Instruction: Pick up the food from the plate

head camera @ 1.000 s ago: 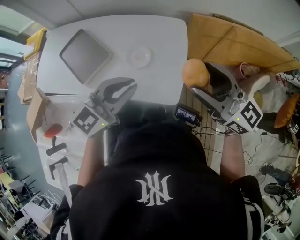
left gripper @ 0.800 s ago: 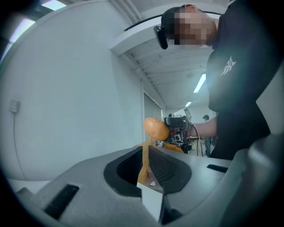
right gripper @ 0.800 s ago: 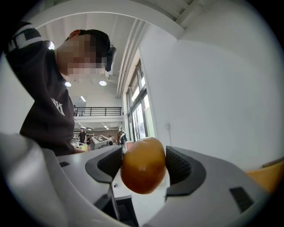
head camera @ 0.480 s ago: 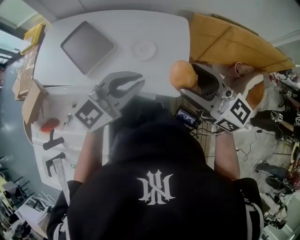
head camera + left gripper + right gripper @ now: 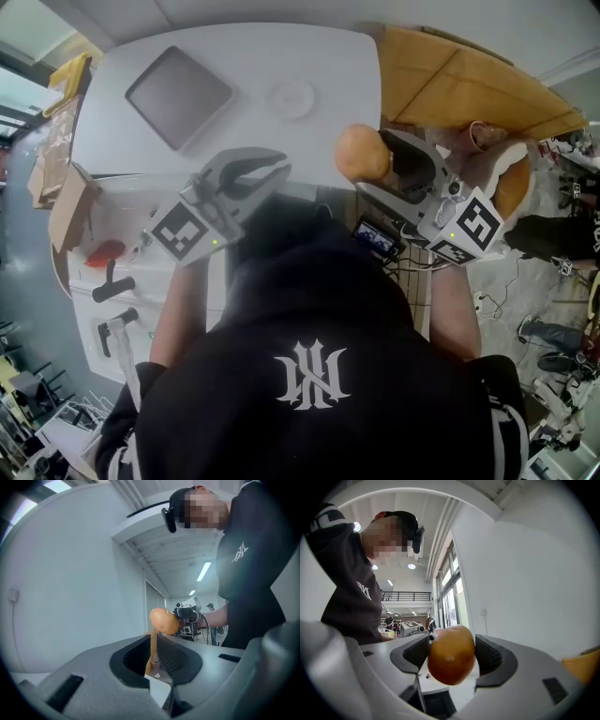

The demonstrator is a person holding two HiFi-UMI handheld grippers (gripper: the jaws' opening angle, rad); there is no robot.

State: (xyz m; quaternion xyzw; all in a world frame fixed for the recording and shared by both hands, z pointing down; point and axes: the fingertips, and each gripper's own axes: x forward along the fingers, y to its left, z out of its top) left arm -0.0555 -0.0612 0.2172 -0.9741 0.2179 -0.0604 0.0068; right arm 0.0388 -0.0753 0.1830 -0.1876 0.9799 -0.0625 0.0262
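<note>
My right gripper (image 5: 370, 161) is shut on the food (image 5: 362, 153), a round orange-brown piece held in the air just off the white table's right edge. In the right gripper view the food (image 5: 451, 654) fills the gap between the ribbed pads (image 5: 492, 654) of that gripper (image 5: 451, 657). The small round plate (image 5: 291, 97) lies bare on the table (image 5: 234, 52), beyond both grippers. My left gripper (image 5: 279, 167) hovers over the table's near edge with its curved jaws tip to tip and nothing between them. Past that gripper (image 5: 153, 641), the left gripper view shows the food (image 5: 164, 621).
A dark square tray (image 5: 178, 96) lies at the table's far left. Tan cardboard sheets (image 5: 469, 84) lean to the right of the table. A red object (image 5: 105, 253) and black tools (image 5: 112, 286) lie on a low white surface at left. A small camera unit (image 5: 377, 239) sits below my right gripper.
My right gripper has carried the food leftward, closer to the table's right edge. The left gripper has shifted slightly right and stays shut.
</note>
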